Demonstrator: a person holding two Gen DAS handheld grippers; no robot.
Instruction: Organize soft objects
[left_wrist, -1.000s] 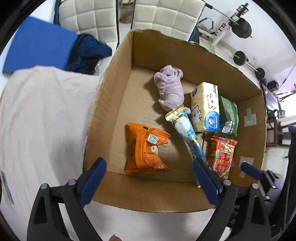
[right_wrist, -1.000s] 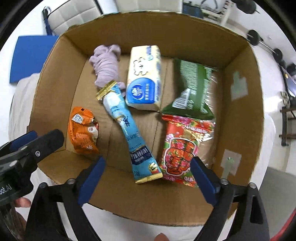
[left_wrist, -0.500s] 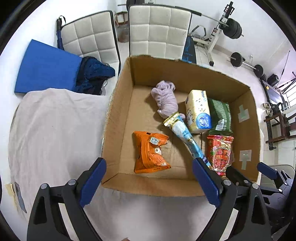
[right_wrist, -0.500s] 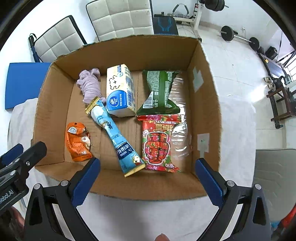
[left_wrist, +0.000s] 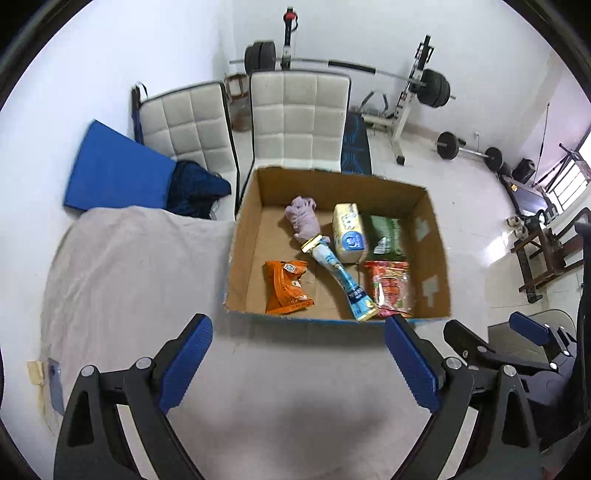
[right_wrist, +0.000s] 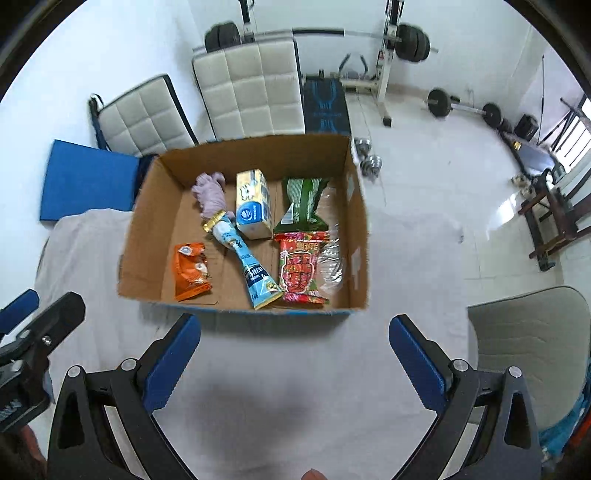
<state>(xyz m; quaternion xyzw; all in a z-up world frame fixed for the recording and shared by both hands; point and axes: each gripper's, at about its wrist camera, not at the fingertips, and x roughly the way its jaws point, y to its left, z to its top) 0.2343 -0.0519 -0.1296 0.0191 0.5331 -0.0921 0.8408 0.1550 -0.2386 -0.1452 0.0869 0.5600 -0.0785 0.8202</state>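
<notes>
1. Both hand-held grippers had pulled up and back from the cardboard box (left_wrist: 432, 236) since the earlier frames; the box appeared smaller and further off in both wrist views, and its contents lay as before.
2. Left hand-held gripper (left_wrist: 299, 363) stood with jaws wide apart, nothing between the blue pads (left_wrist: 184, 363), above the grey-covered tabletop (left_wrist: 129, 280).
3. Right hand-held gripper (right_wrist: 295, 360) likewise stood wide open and empty, just short of the box's near wall.
4. Six soft items lay inside the box: a lilac cloth bundle (right_wrist: 210, 195) at the far left; a blue-and-cream tissue pack (right_wrist: 253, 208) beside it; a green packet (right_wrist: 304, 201) to the right of that pack.
5. Nearer row: an orange snack pouch (right_wrist: 191, 271) at left, apart from the others; a light-blue tube-shaped packet (right_wrist: 243, 258) lying diagonally, its gold end touching the cloth bundle; a red patterned packet (right_wrist: 301, 267) at right, below the green one.
6. Beyond the box stood two white padded chairs (left_wrist: 299, 118), a blue mat (left_wrist: 114, 173) and weight equipment (left_wrist: 424, 88).
</notes>
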